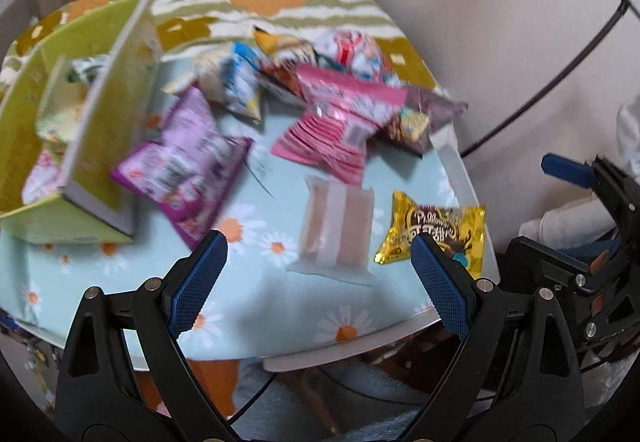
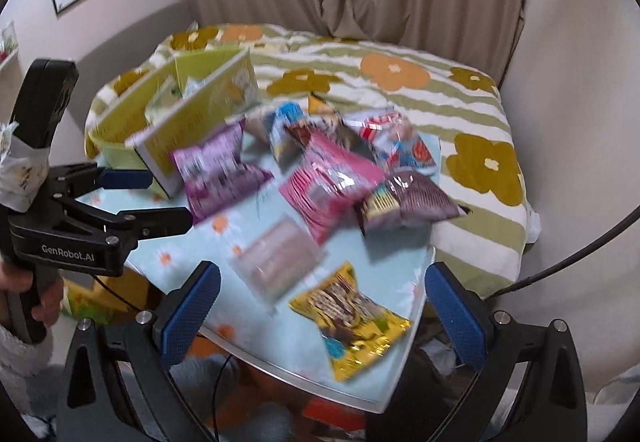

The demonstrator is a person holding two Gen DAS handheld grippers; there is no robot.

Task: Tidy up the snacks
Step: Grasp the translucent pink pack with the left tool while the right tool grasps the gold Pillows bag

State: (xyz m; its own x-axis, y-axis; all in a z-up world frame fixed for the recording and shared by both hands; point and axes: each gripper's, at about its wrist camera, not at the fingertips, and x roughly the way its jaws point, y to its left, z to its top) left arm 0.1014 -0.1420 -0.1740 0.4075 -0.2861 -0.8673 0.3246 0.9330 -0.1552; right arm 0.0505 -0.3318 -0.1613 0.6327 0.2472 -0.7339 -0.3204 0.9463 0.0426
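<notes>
Spread fingers (image 1: pixel 202 274), clear wafer pack (image 1: pixel 334 230) between, yellow packet (image 1: pixel 434 226) beside right one

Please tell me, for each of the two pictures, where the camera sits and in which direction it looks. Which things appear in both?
Left wrist view: sits on the left gripper, looking down at the table; jaws open, empty; the right gripper shows at the right edge.
Right wrist view: sits on the right gripper, looking down over the table's near corner; jaws open, empty; the left gripper and a hand show at left.
Shared: the yellow snack bag, pink bag, green box.
</notes>
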